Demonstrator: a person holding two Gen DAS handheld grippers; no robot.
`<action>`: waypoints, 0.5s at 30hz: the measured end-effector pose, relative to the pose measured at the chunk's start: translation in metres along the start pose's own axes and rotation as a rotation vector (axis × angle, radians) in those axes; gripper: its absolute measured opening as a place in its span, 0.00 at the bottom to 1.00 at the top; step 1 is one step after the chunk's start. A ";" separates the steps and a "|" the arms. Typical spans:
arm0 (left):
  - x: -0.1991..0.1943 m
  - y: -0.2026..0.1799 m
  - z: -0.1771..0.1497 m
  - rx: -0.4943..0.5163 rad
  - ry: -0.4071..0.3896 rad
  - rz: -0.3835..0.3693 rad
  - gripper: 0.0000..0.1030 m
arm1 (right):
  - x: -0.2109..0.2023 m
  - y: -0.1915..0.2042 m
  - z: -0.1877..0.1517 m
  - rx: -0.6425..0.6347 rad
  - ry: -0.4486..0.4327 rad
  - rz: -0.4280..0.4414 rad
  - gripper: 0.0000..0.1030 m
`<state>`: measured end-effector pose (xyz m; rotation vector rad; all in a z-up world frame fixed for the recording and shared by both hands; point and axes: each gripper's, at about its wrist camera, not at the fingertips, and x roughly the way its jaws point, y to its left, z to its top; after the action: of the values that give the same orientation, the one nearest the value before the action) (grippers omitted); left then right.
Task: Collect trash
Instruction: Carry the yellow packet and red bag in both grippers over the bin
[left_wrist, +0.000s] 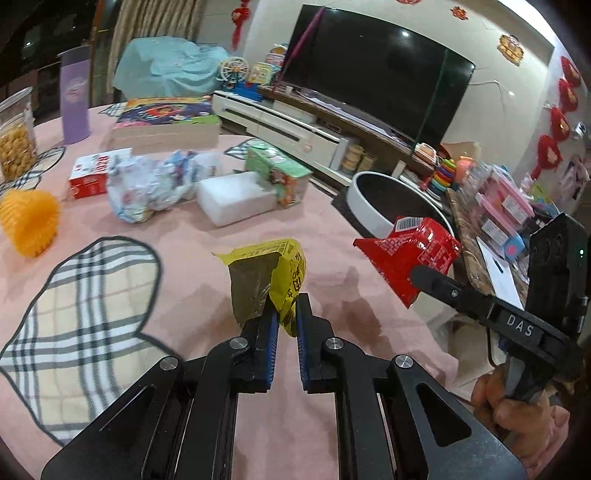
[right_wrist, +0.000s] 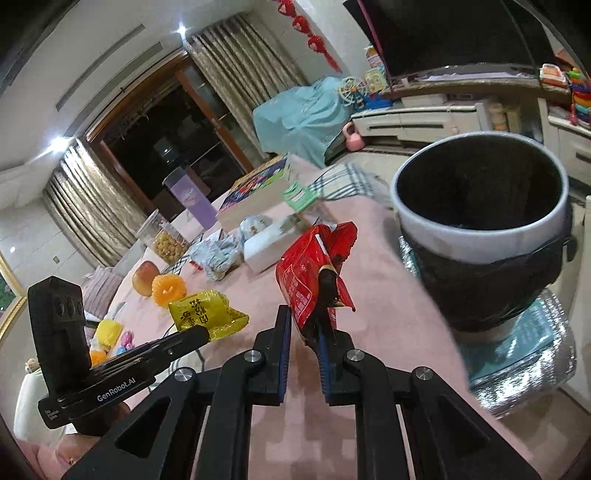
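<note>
With my left gripper (left_wrist: 284, 306) clenched on the yellow wrapper (left_wrist: 275, 273) and my right gripper (right_wrist: 306, 328) on the red wrapper (right_wrist: 308, 273), I judged releasing best only once each hung squarely over the bin (right_wrist: 480, 229) ahead.

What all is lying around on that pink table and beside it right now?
yellow wrapper: one, yellow, pinched in the left gripper
red wrapper: one, red, pinched in the right gripper
bin: one, white with black liner, beside the table's edge
white block: one, white, mid-table
crumpled wrappers: a pile, white and blue, beside the block
green carton: one, green, behind the block
red box: one, red and white, left of the pile
purple tumbler: one, far left
tablecloth: one, pink
hand: one, holding the right gripper's handle
</note>
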<state>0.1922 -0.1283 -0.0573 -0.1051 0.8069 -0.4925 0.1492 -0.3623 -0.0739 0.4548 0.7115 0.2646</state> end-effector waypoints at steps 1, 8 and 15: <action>0.002 -0.005 0.001 0.010 0.001 -0.005 0.08 | -0.003 -0.003 0.001 0.002 -0.006 -0.005 0.13; 0.015 -0.034 0.012 0.051 0.008 -0.043 0.08 | -0.024 -0.023 0.014 0.018 -0.045 -0.046 0.13; 0.028 -0.070 0.029 0.117 0.008 -0.081 0.08 | -0.041 -0.045 0.027 0.033 -0.083 -0.081 0.13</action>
<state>0.2026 -0.2052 -0.0366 -0.0276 0.7816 -0.6162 0.1412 -0.4253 -0.0545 0.4646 0.6527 0.1569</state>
